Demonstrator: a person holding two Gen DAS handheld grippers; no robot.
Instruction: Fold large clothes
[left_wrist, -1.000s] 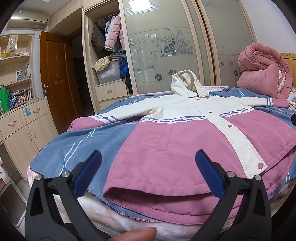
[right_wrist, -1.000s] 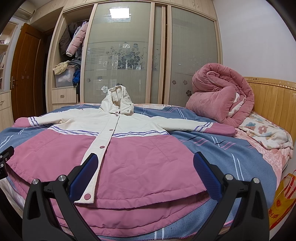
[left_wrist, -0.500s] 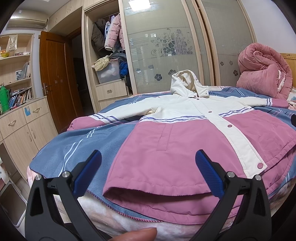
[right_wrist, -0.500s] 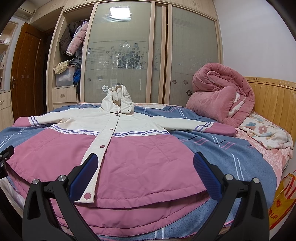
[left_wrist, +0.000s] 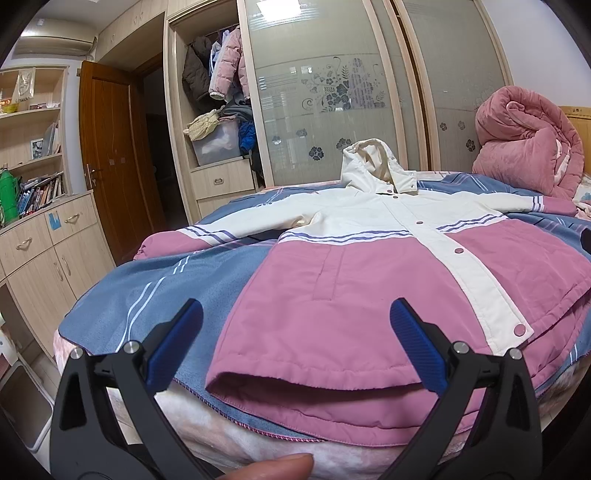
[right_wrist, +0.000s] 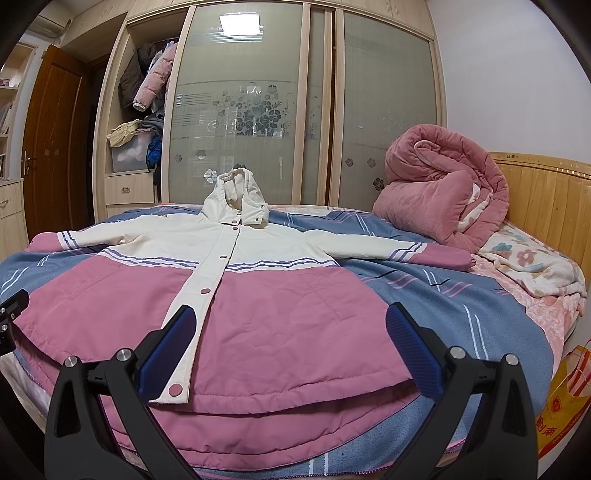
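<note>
Both tongs gape wide, holding nothing: left tongs (left_wrist: 295, 343) and right tongs (right_wrist: 286, 343) hover at six o'clock over the coat (right_wrist: 258, 317), hem untouched, on the bed (right_wrist: 480, 310).

Home bedroom: bed (right_wrist: 480, 306), wardrobe (right_wrist: 258, 110) (sliding doors).

Bedroom: frosted floral sliding wardrobe doors (right_wrist: 255, 110) reflecting a ceiling light, open wardrobe bay (left_wrist: 210, 110) with hung coats, brown door (left_wrist: 107, 155), bookshelf cabinet (left_wrist: 33, 177) at left, wooden headboard (right_wrist: 546, 206), white wall (right_wrist: 509, 74).
</note>
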